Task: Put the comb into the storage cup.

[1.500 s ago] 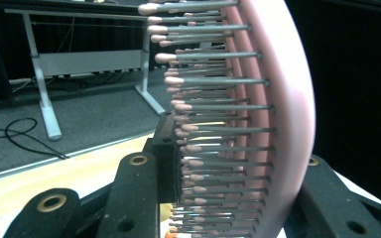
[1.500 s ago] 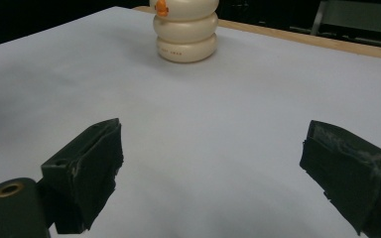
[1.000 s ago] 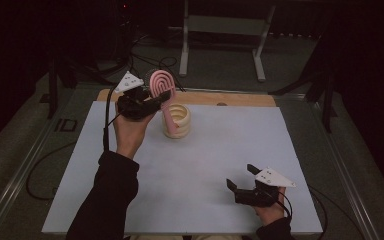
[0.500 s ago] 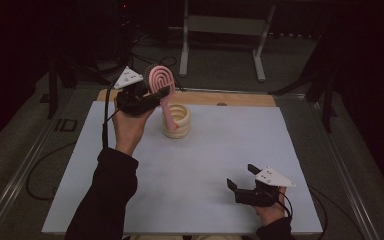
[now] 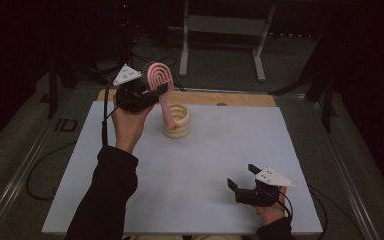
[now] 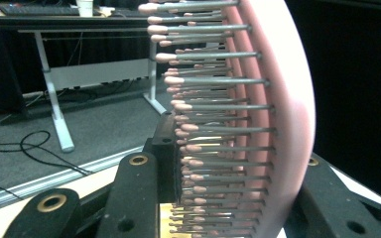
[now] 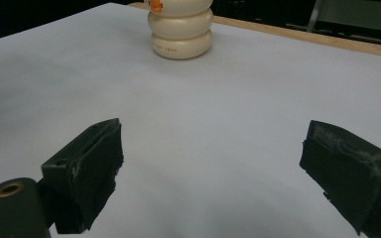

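— What are the jaws doing?

— The left gripper is clamped on a pink hairbrush, its jaws pressing the head from both sides; in the left gripper view the brush stands upright between them, bristles to the view's left. The right gripper has its jaws spread wide with nothing between them.

— Where is the brush?

— Raised over the far part of the table, its handle slanting down into a cream ribbed holder. I can't tell whether the tip touches the inside.

— And the surface?

— A white sheet covers the table, with a wooden edge along the far side. The right gripper rests low near the near right corner, well apart from the holder.

— The room?

— Dark. Grey floor, cables trailing on it, and a white-legged table frame beyond.
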`<state>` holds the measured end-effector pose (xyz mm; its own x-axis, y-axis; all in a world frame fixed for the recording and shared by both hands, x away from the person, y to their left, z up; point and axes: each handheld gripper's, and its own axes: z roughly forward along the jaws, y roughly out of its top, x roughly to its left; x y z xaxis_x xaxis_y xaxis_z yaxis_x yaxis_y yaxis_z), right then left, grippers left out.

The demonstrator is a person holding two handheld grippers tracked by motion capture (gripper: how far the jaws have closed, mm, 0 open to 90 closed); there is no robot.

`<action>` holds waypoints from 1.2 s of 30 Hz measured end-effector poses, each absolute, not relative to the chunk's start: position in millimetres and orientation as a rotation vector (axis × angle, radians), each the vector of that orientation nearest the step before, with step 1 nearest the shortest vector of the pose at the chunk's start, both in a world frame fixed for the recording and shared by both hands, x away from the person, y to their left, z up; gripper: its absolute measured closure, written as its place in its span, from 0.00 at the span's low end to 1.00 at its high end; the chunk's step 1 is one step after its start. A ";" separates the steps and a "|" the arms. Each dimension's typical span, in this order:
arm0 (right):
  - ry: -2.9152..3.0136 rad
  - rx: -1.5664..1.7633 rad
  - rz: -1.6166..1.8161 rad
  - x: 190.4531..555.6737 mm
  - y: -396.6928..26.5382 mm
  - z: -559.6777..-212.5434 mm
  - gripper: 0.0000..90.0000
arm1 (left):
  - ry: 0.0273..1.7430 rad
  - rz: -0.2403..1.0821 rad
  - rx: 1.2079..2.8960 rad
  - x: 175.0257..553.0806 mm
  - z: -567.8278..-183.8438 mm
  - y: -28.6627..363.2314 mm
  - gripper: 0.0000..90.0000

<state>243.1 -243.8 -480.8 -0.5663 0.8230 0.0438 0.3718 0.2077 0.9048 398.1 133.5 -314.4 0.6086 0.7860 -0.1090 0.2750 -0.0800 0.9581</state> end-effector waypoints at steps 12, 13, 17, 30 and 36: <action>2.034 1.110 1.329 243.3 -244.5 -480.9 0.10 | 0.918 0.539 1.635 404.1 -314.0 134.0 0.72; 2.035 1.111 1.329 243.2 -244.3 -481.0 0.10 | 0.920 0.540 1.635 404.7 -313.9 133.9 0.72; 2.035 1.112 1.330 243.2 -244.2 -481.0 0.10 | 0.922 0.539 1.631 406.0 -313.5 133.2 0.72; 2.035 1.112 1.329 243.6 -244.8 -481.2 0.10 | 0.925 0.547 1.637 411.7 -311.2 129.2 0.72; 2.034 1.114 1.329 243.8 -245.1 -481.5 0.10 | 0.934 0.550 1.638 416.4 -312.1 126.8 0.72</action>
